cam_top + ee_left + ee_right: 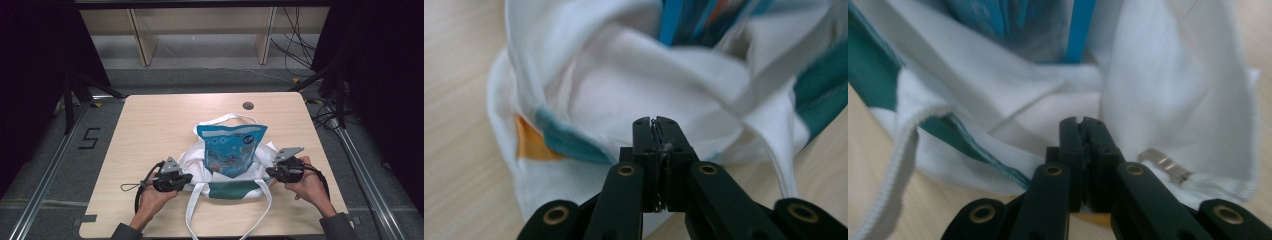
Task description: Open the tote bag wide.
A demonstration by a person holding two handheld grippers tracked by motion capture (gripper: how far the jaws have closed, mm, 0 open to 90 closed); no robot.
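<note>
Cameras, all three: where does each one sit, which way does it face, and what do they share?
High view: above the person's side, facing forward and down on the light wooden table; forearms, left gripper, right gripper.
Left gripper view: on the left gripper, jaws together, facing the white and teal cloth tote bag.
Right gripper view: on the right gripper, jaws together, facing the bag's other end.
Shared: bag, blue snack pouch.

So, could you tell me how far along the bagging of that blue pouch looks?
Done: the blue snack pouch stands partly inside the white tote bag. In hand: the left gripper and right gripper sit shut at the bag's opposite sides; any pinched fabric is unclear. Left: most of the pouch protrudes, and the straps lie loose.
</note>
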